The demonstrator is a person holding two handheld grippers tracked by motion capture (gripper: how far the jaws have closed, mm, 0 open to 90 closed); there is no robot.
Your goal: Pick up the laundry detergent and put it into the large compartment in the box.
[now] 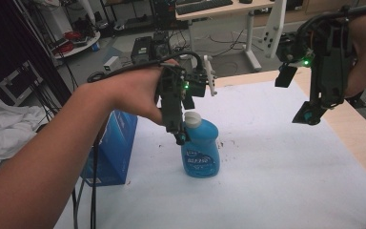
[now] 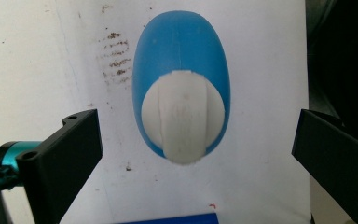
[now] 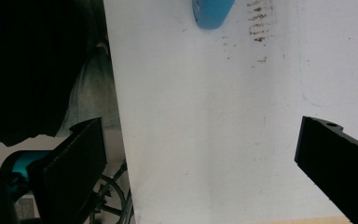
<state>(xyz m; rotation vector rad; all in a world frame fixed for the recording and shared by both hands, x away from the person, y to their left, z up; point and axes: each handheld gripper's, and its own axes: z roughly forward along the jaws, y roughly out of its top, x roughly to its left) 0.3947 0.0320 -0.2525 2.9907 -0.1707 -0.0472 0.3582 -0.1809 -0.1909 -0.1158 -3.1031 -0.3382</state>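
A blue detergent bottle (image 1: 200, 150) with a white cap (image 1: 192, 119) stands upright near the middle of the white table cover (image 1: 276, 162). My left gripper (image 1: 182, 136) points down beside the bottle's neck, on its left. In the left gripper view I look straight down on the bottle (image 2: 182, 60) and cap (image 2: 184, 119); the left gripper (image 2: 196, 140) is open, one jaw on each side, well apart from the cap. My right gripper (image 1: 308, 116) hangs in the air above the table's right part. It is open (image 3: 200, 154) over bare cover, with a bit of the bottle (image 3: 212, 10) at the top edge.
A blue carton (image 1: 116, 150) stands at the table's left edge, close to my left forearm. Brown specks (image 1: 220, 143) mark the cover beside the bottle. Bare wooden tabletop (image 1: 357, 133) runs along the right side. Beyond the table are a desk, cables and equipment on the floor.
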